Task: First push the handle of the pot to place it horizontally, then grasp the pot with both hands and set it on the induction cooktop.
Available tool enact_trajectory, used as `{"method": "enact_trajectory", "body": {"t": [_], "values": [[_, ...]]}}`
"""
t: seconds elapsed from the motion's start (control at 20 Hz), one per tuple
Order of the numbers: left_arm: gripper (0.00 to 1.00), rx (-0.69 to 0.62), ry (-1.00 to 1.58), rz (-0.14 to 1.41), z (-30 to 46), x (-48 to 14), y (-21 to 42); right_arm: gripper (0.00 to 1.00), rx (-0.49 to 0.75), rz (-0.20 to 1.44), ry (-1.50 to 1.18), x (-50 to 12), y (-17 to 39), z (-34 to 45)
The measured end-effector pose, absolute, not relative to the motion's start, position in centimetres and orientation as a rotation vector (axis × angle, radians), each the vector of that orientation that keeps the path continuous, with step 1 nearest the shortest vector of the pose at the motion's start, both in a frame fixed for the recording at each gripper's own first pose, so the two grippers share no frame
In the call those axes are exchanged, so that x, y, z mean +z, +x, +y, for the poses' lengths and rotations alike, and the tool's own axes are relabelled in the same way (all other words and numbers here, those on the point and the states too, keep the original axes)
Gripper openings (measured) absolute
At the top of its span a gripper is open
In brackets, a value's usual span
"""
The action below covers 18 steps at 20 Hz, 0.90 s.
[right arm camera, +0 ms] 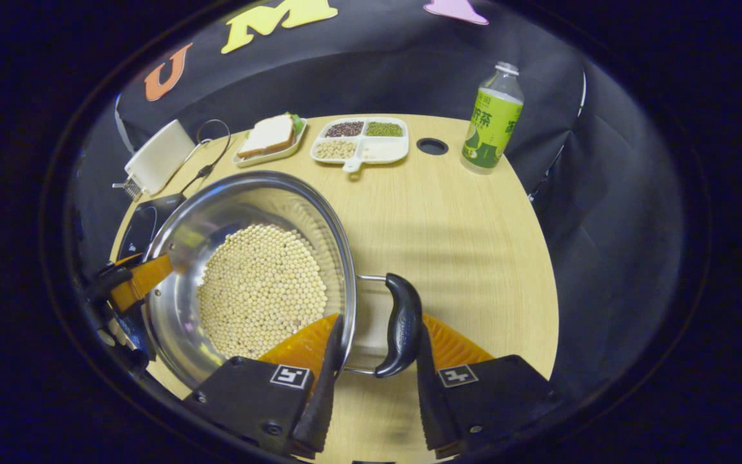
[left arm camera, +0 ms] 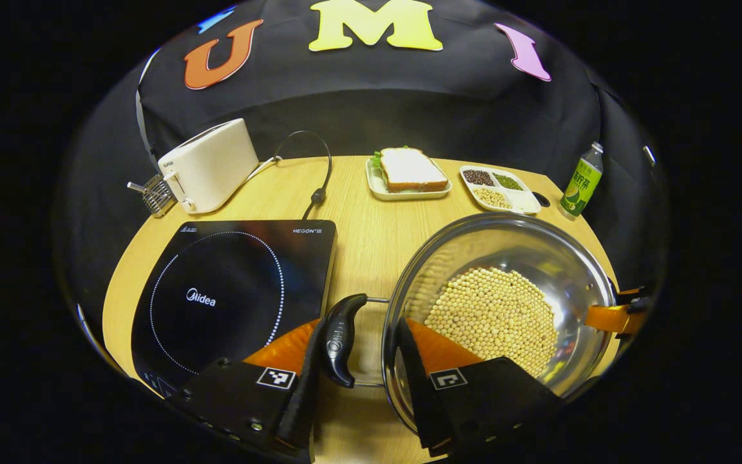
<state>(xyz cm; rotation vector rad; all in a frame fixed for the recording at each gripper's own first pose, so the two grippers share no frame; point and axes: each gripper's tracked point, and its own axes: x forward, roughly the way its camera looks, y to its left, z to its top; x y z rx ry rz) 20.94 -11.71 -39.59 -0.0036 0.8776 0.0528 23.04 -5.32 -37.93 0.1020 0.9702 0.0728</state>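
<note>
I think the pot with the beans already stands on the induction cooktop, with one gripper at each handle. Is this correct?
Not quite. The pot stands on the wooden table, right of the induction cooktop, as the left gripper view shows. One gripper is indeed at each handle.

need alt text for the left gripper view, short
The left gripper straddles the black side handle and rim of a steel pot of pale beans, one finger outside the handle and one inside the rim. A black induction cooktop lies just left on the wooden table, with a toaster and sandwich behind.
</note>
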Motion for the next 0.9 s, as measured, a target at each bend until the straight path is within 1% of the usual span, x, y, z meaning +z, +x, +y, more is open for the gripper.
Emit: {"method": "enact_trajectory", "body": {"t": [0.05,0.1,0.15,0.45,0.7,0.9], "values": [[0.69,0.053,-0.014,0.884,-11.7,-39.5,20.7,0.55,0.074,0.972,0.103,-37.9,22.9,-5.2],[0.69,0.051,-0.023,0.888,-11.7,-39.4,20.5,0.53,0.071,0.967,0.104,-37.5,22.5,-5.3],[0.57,0.046,-0.025,0.885,-11.7,-39.1,20.2,0.53,0.072,0.956,0.096,-37.0,22.2,-5.3],[0.57,0.05,-0.015,0.818,-9.2,-34.6,19.1,0.53,0.083,0.894,0.089,-32.8,20.5,-3.1],[0.57,0.039,0.0,0.81,-4.3,-31.0,17.0,0.53,0.078,0.864,0.107,-29.4,17.5,1.9],[0.57,0.033,0.032,0.77,0.4,-28.8,16.4,0.53,0.076,0.832,0.133,-27.7,16.8,6.7]]}}
